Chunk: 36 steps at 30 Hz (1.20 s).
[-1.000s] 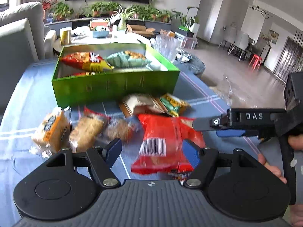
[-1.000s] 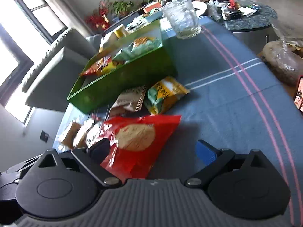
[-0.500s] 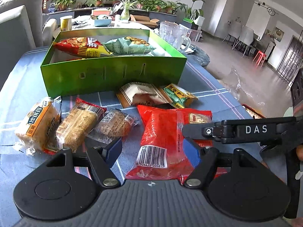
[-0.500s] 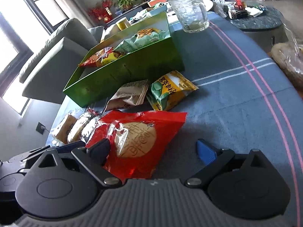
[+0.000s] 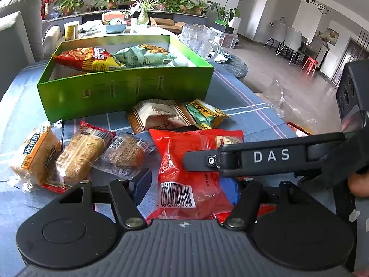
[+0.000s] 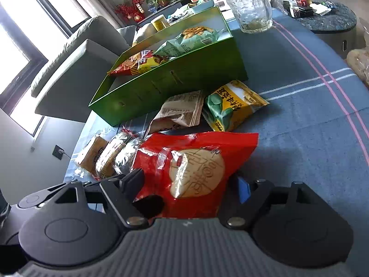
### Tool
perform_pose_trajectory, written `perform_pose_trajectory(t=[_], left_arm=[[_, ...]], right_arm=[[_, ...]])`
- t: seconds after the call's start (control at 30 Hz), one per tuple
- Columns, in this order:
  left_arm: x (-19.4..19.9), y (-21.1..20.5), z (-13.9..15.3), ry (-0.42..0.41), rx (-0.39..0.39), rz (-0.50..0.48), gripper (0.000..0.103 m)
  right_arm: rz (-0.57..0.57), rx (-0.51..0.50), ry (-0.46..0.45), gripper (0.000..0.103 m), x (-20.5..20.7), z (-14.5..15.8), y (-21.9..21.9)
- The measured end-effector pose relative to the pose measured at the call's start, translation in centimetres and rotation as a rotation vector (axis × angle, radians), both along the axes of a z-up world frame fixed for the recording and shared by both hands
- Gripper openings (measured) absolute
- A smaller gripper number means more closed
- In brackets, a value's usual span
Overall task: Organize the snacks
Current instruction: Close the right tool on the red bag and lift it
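A red snack bag (image 5: 196, 161) (image 6: 196, 161) lies on the blue tablecloth, in front of the green box (image 5: 124, 90) (image 6: 184, 73). My left gripper (image 5: 185, 187) straddles the bag's barcode end. Its jaws are closing: the right pad is at the bag's edge and the left pad stands apart from it. My right gripper (image 6: 189, 184) comes in from the right and flanks the same bag, with its pads close to both edges and no squeeze showing. One of its fingers (image 5: 265, 157) crosses over the bag in the left wrist view.
The box holds a red-yellow chips bag (image 5: 87, 60) and a pale green bag (image 5: 145, 55). A beige packet (image 5: 161, 115) and a green-yellow packet (image 5: 205, 115) lie before it. Three bread packs (image 5: 80, 154) lie to the left. A glass jug (image 6: 249, 7) stands behind the box.
Both grippers have moved in over the red bag, which now lies between each pair of fingers. Both pairs of jaws have narrowed. The bag itself has not shifted.
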<state>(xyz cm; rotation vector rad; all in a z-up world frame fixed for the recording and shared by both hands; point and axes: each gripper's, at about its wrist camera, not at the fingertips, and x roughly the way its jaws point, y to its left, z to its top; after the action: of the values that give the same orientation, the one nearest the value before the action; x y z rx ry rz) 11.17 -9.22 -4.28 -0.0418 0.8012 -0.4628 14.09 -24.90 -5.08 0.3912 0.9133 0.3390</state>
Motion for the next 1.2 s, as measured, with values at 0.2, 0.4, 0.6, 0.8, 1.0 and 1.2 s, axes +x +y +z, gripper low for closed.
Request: perform_pose_trajectory(t=[0.2, 0.4, 0.6, 0.8, 1.0, 1.2], left_arm=[[0.4, 0.5, -0.3, 0.036, -0.041, 0.005, 0.062], [0.6, 0.3, -0.4, 0.048, -0.072, -0.018, 0.057], [-0.3, -0.8, 0.7, 0.044, -0.111, -0.075, 0.054], [-0.5, -1.5, 0.8, 0.01, -0.073, -0.09, 0.055], [-0.1, -0.9, 0.4, 0.02, -0.055, -0.05, 0.069], [0.9, -1.4, -0.5, 0.053, -0.072, -0.049, 0.074]], right_arm=[[-0.001, 0.031, 0.005, 0.077, 0.1, -0.2, -0.7], [-0.005, 0.02, -0.006, 0.076, 0.0, 0.0, -0.5], [-0.011, 0.032, -0.044, 0.073, -0.7, 0.9, -0.6], [-0.005, 0.006, -0.1, 0.073, -0.8, 2.2, -0.8], [-0.055, 0.021, -0.052, 0.073, -0.4, 1.1, -2.3], [-0.038, -0.036, -0.06, 0.076, -0.8, 1.3, -2.3]])
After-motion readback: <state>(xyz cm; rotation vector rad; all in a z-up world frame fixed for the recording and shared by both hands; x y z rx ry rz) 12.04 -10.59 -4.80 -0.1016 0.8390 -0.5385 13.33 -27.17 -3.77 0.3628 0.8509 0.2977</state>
